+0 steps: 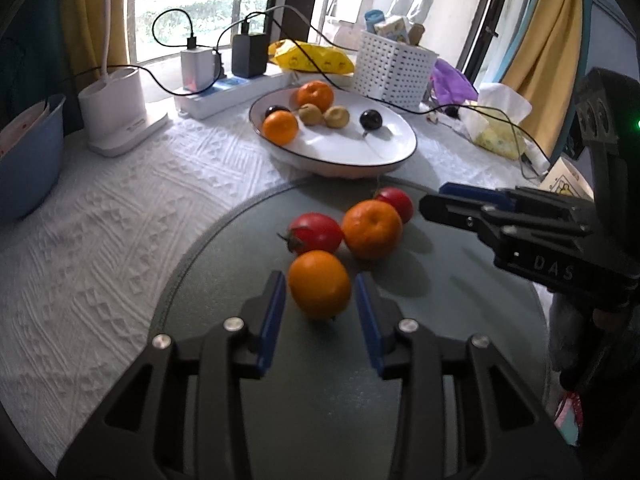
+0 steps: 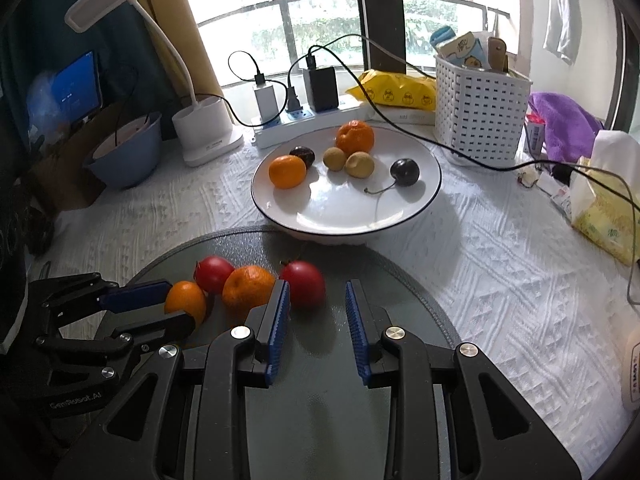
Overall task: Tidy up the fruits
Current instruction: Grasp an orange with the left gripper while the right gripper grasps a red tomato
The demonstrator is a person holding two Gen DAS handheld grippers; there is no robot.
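On a round grey glass board lie two oranges and two red tomatoes. My left gripper is open with its blue pads on either side of the nearest orange, small gaps on both sides; it also shows in the right wrist view. The second orange and tomatoes lie just beyond. My right gripper is open and empty, just behind a tomato. A white plate farther back holds two oranges, two small brown fruits and two dark cherries.
A white perforated basket, power strip with chargers, white lamp base and blue bowl stand along the back. A black cable crosses behind the plate. Tissue packs sit at the right on the white tablecloth.
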